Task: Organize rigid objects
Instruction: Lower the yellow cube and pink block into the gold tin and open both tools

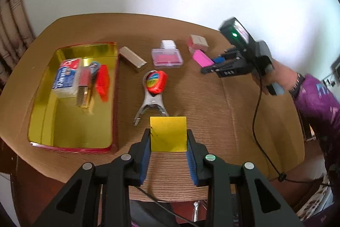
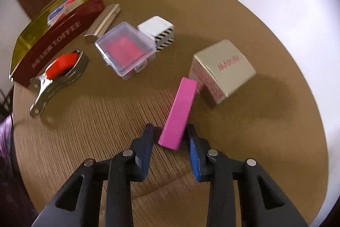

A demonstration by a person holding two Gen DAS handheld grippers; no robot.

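My left gripper is shut on a flat yellow block, held above the table's near edge. A gold-lined red tin at the left holds a card pack, a gold bar and a red piece. My right gripper is open, its fingers on either side of the near end of a pink bar lying on the table; the bar also shows in the left wrist view. The right gripper shows in the left wrist view beside the bar.
On the brown table lie a metal clip holding a red object, a gold case, a clear box with a pink insert, a white striped box and a beige box. A cable hangs at right.
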